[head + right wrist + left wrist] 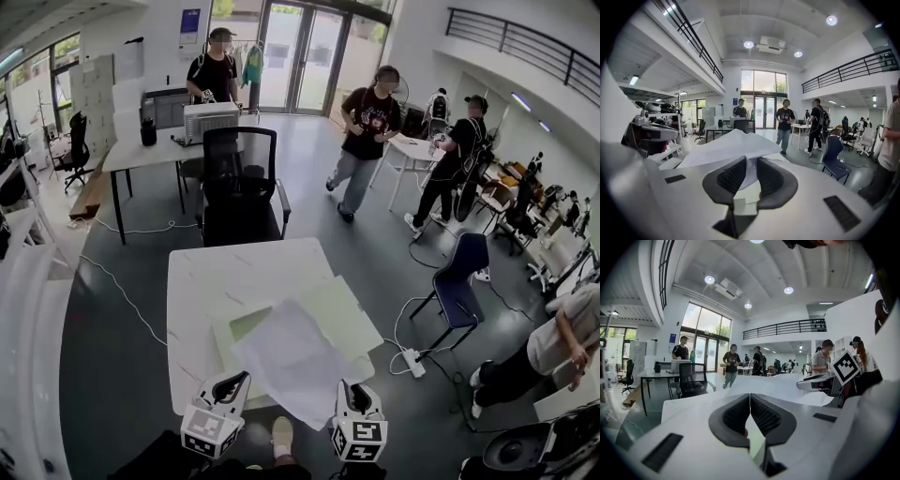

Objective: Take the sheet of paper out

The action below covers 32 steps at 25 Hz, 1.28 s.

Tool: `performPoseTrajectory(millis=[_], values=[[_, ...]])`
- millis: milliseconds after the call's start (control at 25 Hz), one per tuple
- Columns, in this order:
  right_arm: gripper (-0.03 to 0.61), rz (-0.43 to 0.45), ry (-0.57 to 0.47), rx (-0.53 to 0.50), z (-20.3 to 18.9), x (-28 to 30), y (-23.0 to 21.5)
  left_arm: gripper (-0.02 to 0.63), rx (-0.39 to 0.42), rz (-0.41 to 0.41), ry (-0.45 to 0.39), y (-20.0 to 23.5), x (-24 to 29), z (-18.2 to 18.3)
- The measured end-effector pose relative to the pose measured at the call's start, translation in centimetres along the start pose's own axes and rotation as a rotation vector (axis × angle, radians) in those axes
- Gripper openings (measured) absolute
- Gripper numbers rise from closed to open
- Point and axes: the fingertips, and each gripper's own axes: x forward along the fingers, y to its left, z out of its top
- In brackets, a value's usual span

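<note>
Legible text: none that I can read. Blue wall sign [190, 21], eleven o'clock: print too small. Left cube [212, 431], right cube [361, 439], six o'clock: square patterns only.

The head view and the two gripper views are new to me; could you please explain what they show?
A person holds a two-jaw gripper in each hand. The head view comes from a camera on the person's head, looking down; each gripper view looks along that gripper's own jaws. On the white table lies a pale green folder. The right gripper is shut on a white sheet of paper, raised over the folder. The left gripper is shut at the folder's near edge, apparently pinching it.
</note>
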Motion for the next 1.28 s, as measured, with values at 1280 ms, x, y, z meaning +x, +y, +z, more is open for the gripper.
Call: performPoseTrajectory(millis=[1280], values=[[0.081,0.042,-0.016,-0.002,0.6,0.8,1.0,0.025,-0.006,0.014,0.008,0.5,0.4,-0.3]])
